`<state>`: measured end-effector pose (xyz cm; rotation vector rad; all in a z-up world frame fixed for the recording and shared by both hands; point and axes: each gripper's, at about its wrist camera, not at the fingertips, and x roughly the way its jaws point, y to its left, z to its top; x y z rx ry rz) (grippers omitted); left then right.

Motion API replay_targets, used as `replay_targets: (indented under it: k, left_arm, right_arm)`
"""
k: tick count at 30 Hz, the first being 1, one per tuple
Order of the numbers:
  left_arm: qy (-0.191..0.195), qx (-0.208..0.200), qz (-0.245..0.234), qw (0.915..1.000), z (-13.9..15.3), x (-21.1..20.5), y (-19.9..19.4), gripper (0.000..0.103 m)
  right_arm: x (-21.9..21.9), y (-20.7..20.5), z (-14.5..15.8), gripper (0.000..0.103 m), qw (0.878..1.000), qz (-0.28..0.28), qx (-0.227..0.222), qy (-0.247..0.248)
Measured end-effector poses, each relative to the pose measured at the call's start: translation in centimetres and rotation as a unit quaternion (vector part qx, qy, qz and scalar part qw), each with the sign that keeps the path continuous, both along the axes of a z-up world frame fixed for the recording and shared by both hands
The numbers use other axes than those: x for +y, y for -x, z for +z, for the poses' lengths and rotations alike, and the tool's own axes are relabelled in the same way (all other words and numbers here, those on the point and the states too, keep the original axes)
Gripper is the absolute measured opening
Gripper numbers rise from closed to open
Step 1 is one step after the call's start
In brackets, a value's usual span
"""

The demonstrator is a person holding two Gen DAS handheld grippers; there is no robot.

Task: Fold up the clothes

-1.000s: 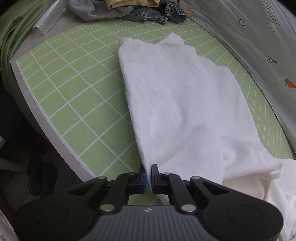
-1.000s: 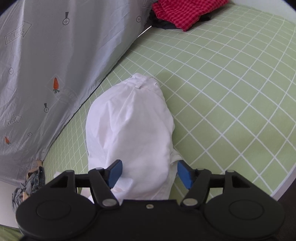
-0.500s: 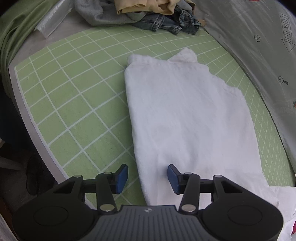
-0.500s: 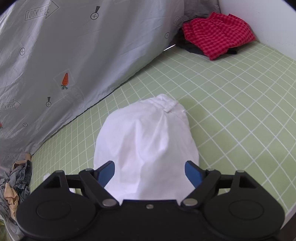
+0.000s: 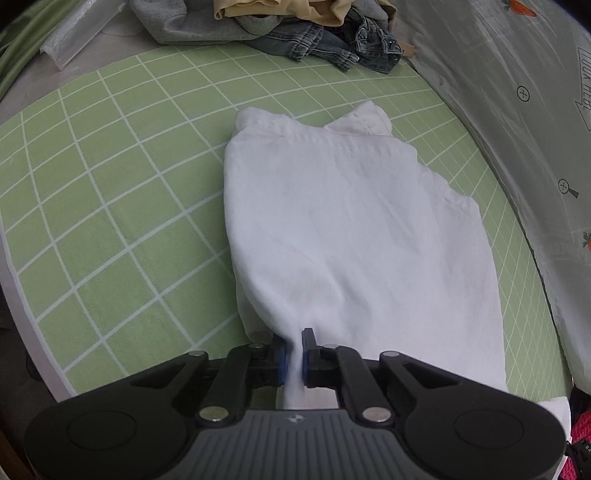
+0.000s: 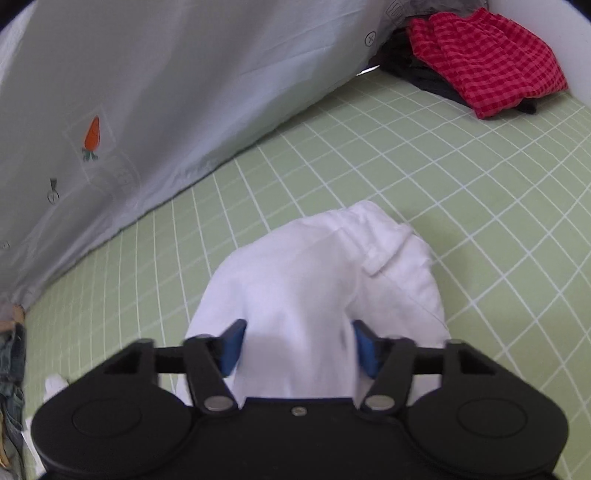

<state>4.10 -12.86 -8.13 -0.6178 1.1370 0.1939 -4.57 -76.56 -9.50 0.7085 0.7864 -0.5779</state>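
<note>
A white garment (image 5: pixel 351 221) lies folded lengthwise on the green grid mat (image 5: pixel 110 221). My left gripper (image 5: pixel 293 356) is at its near end. Its jaws are closing, and the blue pads pinch a ridge of the white cloth between them. In the right wrist view the same garment (image 6: pixel 314 277) humps up, with a belt loop at its far end. My right gripper (image 6: pixel 298 347) straddles that hump. Its jaws are closing with the cloth between them, but the pads still stand wide apart and I see no pinch.
A pile of jeans and grey and tan clothes (image 5: pixel 295 26) lies at the mat's far end. A grey printed sheet (image 6: pixel 147 92) runs along one side. A red checked cloth (image 6: pixel 480 55) sits in the far corner. The table edge (image 5: pixel 14 295) drops off at the left.
The left gripper let go of the cloth edge, moved further along the garment and closed on a fold. The right gripper moved forward over the garment, opened wider, then narrowed.
</note>
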Motion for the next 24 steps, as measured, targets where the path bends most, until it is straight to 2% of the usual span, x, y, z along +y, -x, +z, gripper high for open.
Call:
replay_targets:
  k: [4,7,10,13,17,20,23,24]
  left_arm:
    - [0.009,-0.02,-0.003,0.9998,0.3,-1.5,-4.0,0.006]
    - [0.024,-0.054,-0.013,0.9982,1.2,-3.3,-8.8,0.005]
    - [0.029,-0.103,-0.047,0.9932,3.8,-6.6,-13.6,0.005]
    - [0.018,-0.139,-0.083,0.9865,6.5,-9.5,-15.3,0.006]
    - [0.0,-0.155,-0.09,0.9838,7.6,-10.1,-12.7,0.006]
    - [-0.027,-0.108,-0.063,0.9918,5.2,-7.7,-9.1,0.005]
    - [-0.053,-0.059,-0.036,0.9962,2.7,-5.2,-5.5,0.006]
    - [-0.049,-0.035,-0.027,0.9978,1.5,-4.4,-4.4,0.006]
  right_arm:
    - [-1.6,-2.2,0.4,0.031,0.999,0.01,-0.034,0.007]
    - [-4.1,-4.2,1.9,0.028,0.997,-0.007,-0.069,0.017]
    - [-6.8,-5.6,4.0,0.025,0.994,-0.033,-0.1,0.04]
    - [-8.5,-4.8,6.5,0.024,0.987,-0.06,-0.131,0.075]
    - [-9.1,-0.9,7.8,0.024,0.98,-0.084,-0.129,0.128]
    - [-9.2,1.8,5.7,0.022,0.982,-0.095,-0.083,0.141]
    - [-9.1,4.3,3.1,0.021,0.985,-0.113,-0.038,0.125]
    - [-9.1,5.1,2.3,0.021,0.985,-0.119,-0.023,0.12]
